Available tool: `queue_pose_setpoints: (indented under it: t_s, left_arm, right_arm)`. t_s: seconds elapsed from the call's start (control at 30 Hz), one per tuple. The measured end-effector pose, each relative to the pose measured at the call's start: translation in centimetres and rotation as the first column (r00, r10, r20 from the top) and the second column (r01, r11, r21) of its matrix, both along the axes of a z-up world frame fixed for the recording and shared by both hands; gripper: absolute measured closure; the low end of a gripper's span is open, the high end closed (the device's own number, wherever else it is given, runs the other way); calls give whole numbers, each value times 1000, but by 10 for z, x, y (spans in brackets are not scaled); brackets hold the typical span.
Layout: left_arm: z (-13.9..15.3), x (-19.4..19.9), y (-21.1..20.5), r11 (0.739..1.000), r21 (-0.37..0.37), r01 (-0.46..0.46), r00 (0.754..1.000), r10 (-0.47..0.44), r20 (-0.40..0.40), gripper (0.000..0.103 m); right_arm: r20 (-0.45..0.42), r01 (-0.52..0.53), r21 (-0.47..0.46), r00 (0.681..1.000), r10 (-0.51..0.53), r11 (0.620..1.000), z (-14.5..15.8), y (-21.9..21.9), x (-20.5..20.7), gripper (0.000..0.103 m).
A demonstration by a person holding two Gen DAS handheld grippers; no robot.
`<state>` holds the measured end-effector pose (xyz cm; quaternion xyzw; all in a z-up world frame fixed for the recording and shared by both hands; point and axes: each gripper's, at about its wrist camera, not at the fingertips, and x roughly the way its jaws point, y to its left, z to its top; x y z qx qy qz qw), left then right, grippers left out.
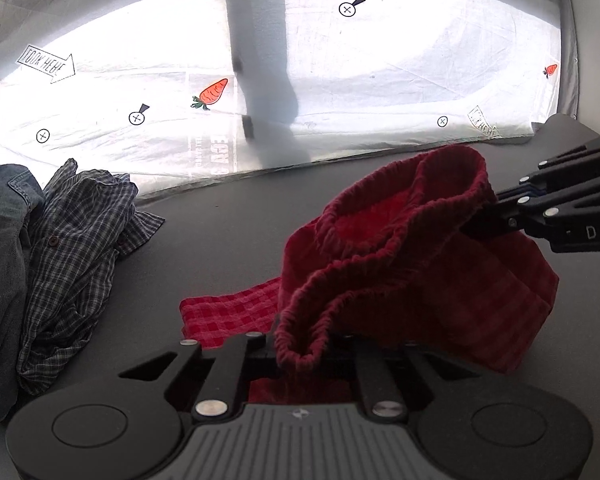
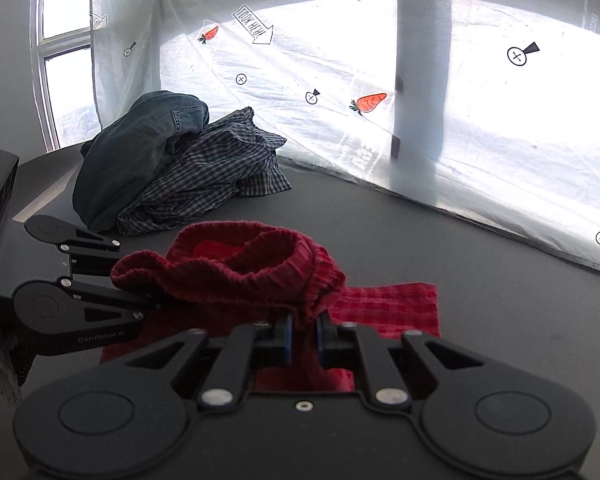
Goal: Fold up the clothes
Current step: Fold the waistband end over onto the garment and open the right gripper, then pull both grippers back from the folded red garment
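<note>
2 grippers pinch the red shorts [image 1: 400,264] by the waistband: left gripper [image 1: 300,354] and right gripper [image 2: 304,332], both clamped on it above the dark table [image 2: 480,280].

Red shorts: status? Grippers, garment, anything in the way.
Left gripper and right gripper both shut on the red shorts, at the waistband. Waistband lifted, rest on the table. Jeans and plaid shirt heaped apart, not blocking.
</note>
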<state>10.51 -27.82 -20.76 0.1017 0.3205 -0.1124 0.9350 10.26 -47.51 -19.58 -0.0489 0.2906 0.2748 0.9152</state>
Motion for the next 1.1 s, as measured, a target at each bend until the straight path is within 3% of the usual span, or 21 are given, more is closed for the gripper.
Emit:
queue_pose_setpoints:
  t_s: [0.2, 0.4, 0.47, 0.6, 0.67, 0.83, 0.97, 1.1]
  left_arm:
    - [-9, 56, 4, 989, -60, -133, 986, 126, -105, 88]
    - [-34, 86, 3, 977, -17, -213, 962, 206, -180, 78]
    - [-34, 88, 6, 959, 10, -284, 944, 282, -169, 68]
    - [-17, 76, 24, 914, 24, -406, 907, 406, -116, 54]
    - [-9, 63, 39, 895, -10, -447, 888, 442, -128, 47]
    - [-12, 20, 61, 880, -108, -463, 859, 415, -299, 42]
    - [-34, -8, 57, 878, -118, -463, 833, 385, -398, 39]
    - [-37, -21, 43, 903, -122, -413, 860, 342, -379, 39]
  right_arm:
    - [-27, 88, 13, 996, -88, 996, -19, 11, 41, 92]
    - [-34, 168, -76, 985, -171, 983, -44, 27, 68, 87]
    - [-20, 220, -105, 975, -223, 970, -49, 29, 72, 72]
    - [-12, 294, -40, 956, -295, 955, -40, 11, 65, 65]
    - [-37, 319, 11, 947, -319, 948, -33, -6, 56, 53]
    - [-127, 332, 50, 938, -323, 942, -28, -35, 20, 54]
    - [-176, 296, 8, 941, -290, 955, -37, -39, -6, 60]
    - [-232, 266, -7, 937, -260, 964, -54, -34, -11, 61]
